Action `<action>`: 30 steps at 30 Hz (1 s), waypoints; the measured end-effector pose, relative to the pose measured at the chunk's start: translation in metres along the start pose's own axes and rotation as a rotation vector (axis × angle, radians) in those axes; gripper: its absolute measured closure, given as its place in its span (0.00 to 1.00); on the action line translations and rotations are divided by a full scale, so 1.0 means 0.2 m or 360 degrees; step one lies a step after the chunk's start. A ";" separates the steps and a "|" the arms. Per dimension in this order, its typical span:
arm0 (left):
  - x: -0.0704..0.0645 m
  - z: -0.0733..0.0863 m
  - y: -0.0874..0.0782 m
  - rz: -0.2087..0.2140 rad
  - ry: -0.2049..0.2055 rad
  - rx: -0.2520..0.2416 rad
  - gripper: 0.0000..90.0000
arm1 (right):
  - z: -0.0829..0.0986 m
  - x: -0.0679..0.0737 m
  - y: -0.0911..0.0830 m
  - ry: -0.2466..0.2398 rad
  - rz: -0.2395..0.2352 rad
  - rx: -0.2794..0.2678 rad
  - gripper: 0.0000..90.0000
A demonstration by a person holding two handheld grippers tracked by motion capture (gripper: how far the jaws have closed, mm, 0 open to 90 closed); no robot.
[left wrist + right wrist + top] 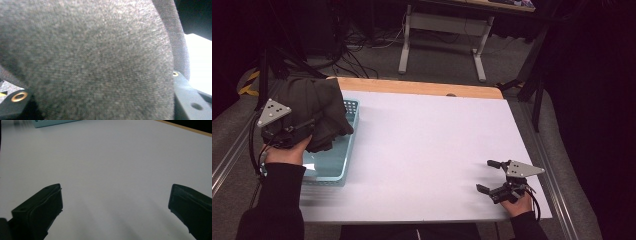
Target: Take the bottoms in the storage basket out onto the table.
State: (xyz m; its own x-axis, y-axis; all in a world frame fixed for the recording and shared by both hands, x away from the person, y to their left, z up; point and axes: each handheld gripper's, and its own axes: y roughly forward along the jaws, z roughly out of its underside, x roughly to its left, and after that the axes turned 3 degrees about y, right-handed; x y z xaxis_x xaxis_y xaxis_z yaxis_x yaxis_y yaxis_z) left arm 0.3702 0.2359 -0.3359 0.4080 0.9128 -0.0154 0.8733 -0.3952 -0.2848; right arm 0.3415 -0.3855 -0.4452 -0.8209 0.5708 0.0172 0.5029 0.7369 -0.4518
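Dark cloth | clenched in left tool, over basket | right tool released, well apart

The left claw grips a dark grey cloth bunched over the far end of a teal basket at the white surface's left edge. The right claw rests near the front right corner, jaws apart, apparently holding nothing.

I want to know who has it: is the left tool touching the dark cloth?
Touching. In the left gripper view the dark cloth presses between the left tool's jaws.
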 end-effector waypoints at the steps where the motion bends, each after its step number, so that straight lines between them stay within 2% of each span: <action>1: -0.01 -0.01 0.00 0.0004 0.0004 -0.0011 0.61 | 0.00 0.00 0.00 0.0000 0.0000 0.0000 0.00; 7: -0.03 -0.05 0.00 0.0027 0.0039 -0.0014 0.60 | 0.00 0.00 0.00 -0.0001 -0.0002 0.0001 0.00; 10: -0.05 -0.08 -0.01 0.0042 0.0035 -0.0043 0.60 | 0.00 0.00 0.00 0.0001 -0.0002 0.0000 0.00; 14: -0.07 -0.11 -0.01 0.0058 0.0068 -0.0058 0.60 | 0.00 0.00 0.00 0.0000 -0.0005 0.0003 0.00; 30: -0.25 -0.25 0.01 0.0151 0.0181 -0.0116 0.59 | 0.00 0.00 0.00 0.0002 -0.0008 -0.0001 0.00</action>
State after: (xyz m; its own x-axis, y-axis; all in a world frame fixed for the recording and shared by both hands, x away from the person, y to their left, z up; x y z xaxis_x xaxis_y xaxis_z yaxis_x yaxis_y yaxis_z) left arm 0.3650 0.1839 -0.2870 0.5136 0.8551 0.0711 0.8447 -0.4893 -0.2170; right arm 0.3417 -0.3855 -0.4454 -0.8232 0.5673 0.0206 0.4988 0.7402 -0.4510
